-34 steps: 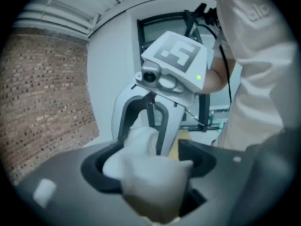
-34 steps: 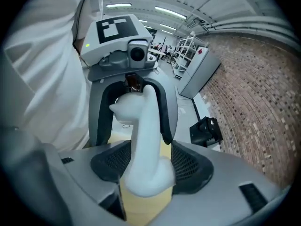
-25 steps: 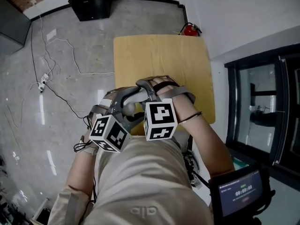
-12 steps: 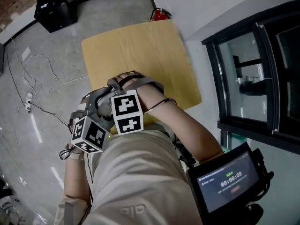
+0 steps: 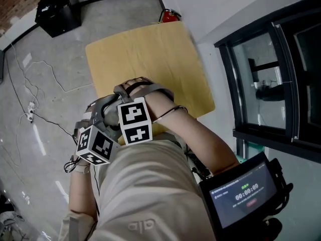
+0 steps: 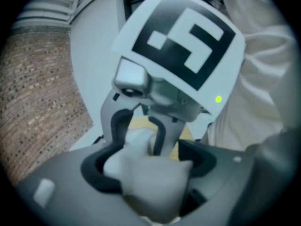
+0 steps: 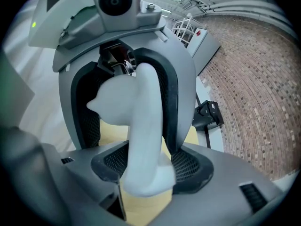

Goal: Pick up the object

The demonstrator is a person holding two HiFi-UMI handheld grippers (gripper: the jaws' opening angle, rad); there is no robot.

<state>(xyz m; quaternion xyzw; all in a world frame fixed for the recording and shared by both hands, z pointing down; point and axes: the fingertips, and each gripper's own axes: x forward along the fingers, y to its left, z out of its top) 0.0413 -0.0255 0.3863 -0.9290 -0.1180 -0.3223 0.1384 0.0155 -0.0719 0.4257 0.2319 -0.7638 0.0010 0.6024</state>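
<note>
Object (image 7: 141, 107) is a white, matte, smooth-skinned piece, tall and curved with a small pointed bump on one side and a squared foot. It is held in the air between the two grippers, which face each other over the near edge of the table (image 5: 150, 54), close to the person's chest. The right gripper (image 7: 150, 164) pinches the foot between its dark, mesh-textured pads. The left gripper (image 6: 150, 166) clasps the lumpy body, its grey jaws set wide and the piece filling the gap between its black pads. Each gripper has a rounded grey plastic shell and carries a white cube with black square markers. The table is a plain slab of pale yellow wood with rounded corners. It stands on a glossy grey floor (image 5: 45, 49) where thin cables (image 5: 30, 89) trail at the left. A black box (image 5: 55, 14) sits at the far left, by a rough red-brown brick wall (image 7: 254, 88).
</note>
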